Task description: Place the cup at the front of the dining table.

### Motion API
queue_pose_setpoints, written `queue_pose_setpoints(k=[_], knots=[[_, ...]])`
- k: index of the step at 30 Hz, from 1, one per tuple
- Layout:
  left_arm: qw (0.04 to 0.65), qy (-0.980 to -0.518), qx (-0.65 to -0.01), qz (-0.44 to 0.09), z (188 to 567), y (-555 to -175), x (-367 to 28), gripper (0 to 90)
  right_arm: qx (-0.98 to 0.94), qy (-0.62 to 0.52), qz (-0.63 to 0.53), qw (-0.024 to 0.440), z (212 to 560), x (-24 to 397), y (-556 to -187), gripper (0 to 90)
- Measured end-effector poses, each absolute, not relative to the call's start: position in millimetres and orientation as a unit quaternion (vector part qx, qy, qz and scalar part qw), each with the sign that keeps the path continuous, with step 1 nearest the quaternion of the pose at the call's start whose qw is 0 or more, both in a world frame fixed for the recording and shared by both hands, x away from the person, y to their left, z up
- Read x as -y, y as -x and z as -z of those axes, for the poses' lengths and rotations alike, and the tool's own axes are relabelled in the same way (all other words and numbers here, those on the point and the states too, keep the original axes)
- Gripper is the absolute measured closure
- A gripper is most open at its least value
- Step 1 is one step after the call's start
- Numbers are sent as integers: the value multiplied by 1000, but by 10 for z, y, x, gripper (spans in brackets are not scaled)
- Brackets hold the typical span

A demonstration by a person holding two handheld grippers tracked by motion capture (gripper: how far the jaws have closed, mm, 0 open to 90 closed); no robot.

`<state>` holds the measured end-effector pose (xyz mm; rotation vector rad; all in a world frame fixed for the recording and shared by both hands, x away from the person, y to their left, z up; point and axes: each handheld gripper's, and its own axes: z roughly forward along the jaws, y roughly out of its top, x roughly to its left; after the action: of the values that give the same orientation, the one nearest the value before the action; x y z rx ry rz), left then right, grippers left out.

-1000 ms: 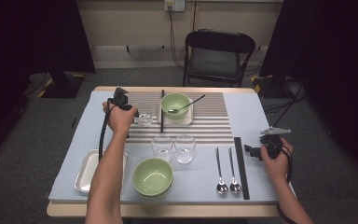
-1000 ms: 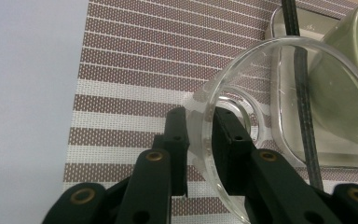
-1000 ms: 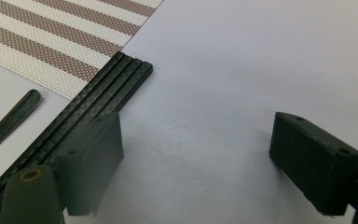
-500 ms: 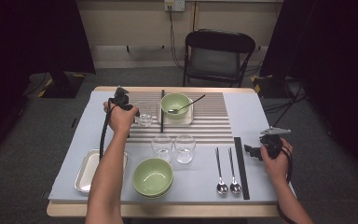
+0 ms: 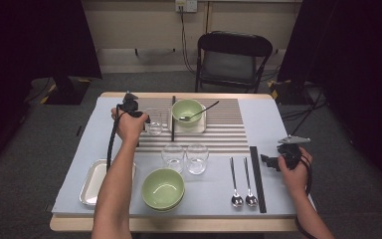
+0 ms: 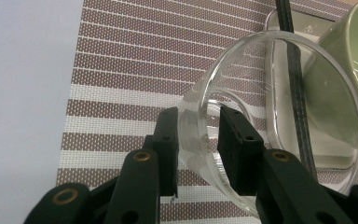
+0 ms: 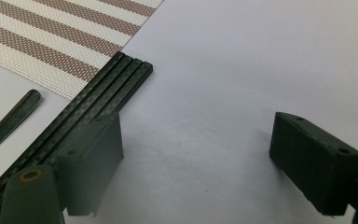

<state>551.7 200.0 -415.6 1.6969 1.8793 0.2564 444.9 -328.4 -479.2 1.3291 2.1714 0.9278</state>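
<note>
A clear glass point(image 5: 154, 122) stands on the striped placemat point(image 5: 229, 132) at the back left, beside a green bowl point(image 5: 187, 110) with a spoon in it. My left gripper point(image 5: 146, 119) straddles the wall of the glass point(image 6: 261, 43), one jaw inside and one outside. The left gripper point(image 6: 198, 116) has just been opening, and a small gap shows between pads and wall. My right gripper point(image 5: 267, 160) rests low at the right, its jaws wide apart with nothing between them point(image 7: 196, 135), next to the black chopsticks point(image 7: 102, 95).
Two more glasses point(image 5: 173, 157) point(image 5: 197, 158) stand mid-table. A second green bowl point(image 5: 163, 188) and a metal tray point(image 5: 90, 184) sit at the front left. Two spoons point(image 5: 235, 181) and chopsticks point(image 5: 257, 177) lie front right. A chair point(image 5: 234, 59) stands behind the table.
</note>
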Motion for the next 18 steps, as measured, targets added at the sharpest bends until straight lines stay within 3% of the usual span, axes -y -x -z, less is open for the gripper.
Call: queue_pose_setpoints(k=[18], knots=[[296, -636, -706, -96, 4139, -5532, -1976, 629, -783, -479, -335, 214, 4793, 3286, -4449, 162]])
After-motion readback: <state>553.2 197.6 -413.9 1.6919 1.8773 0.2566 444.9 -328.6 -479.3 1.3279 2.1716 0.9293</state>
